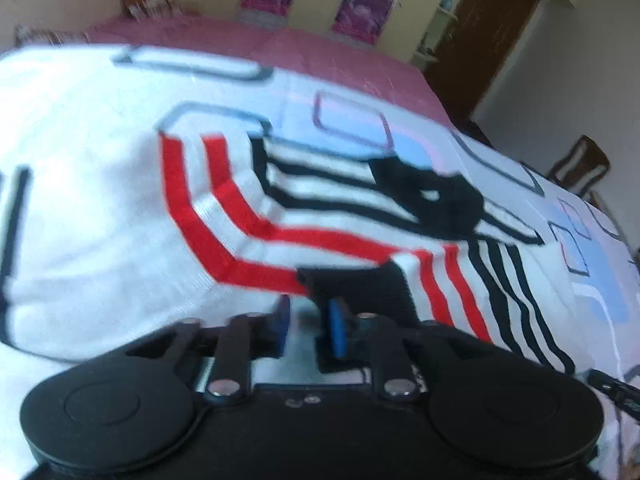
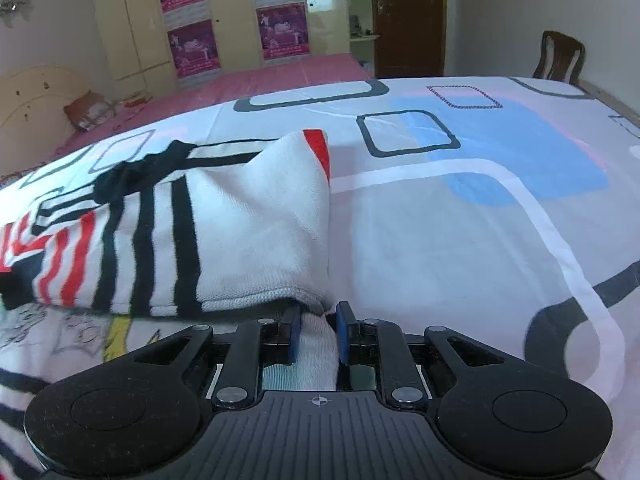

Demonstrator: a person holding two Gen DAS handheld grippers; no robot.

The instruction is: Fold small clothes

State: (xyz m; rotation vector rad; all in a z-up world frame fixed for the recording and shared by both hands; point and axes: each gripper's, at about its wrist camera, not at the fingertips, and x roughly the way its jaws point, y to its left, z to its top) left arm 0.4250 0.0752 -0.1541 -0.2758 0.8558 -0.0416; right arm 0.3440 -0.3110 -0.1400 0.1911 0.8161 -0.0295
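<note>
Lying across a bed sheet (image 2: 460, 240) printed with blue patches and dark rounded squares, the small garment (image 1: 120, 220) is a white knit top with red and black stripes and a black collar (image 1: 432, 196). Beginning with the left tool (image 1: 308, 326): the garment spreads out just ahead of it, the plain white part off to its left, the red stripes bending straight in front, the black stripes and collar further ahead and to its right. A black hem edge (image 1: 360, 288) sits just past its blue pads (image 1: 338, 328) and runs down beside the right-hand one; the jaws stand narrowly apart, but the view is blurred, and whether they pinch the cloth cannot be told. Moving to the right tool (image 2: 318, 334): its jaws are closed on a fold of the white knit, which bunches between the blue pads (image 2: 344, 332). From there the garment rises ahead and to the left of the tool, a white flap folded over with a red-striped corner (image 2: 318, 144) at its far tip. Bare sheet lies to the right of this tool. Beyond the sheet is a pink bedspread (image 2: 260, 84), then a wardrobe with magenta posters (image 2: 192, 48), a brown door (image 2: 408, 16) and a chair (image 2: 560, 58).
</note>
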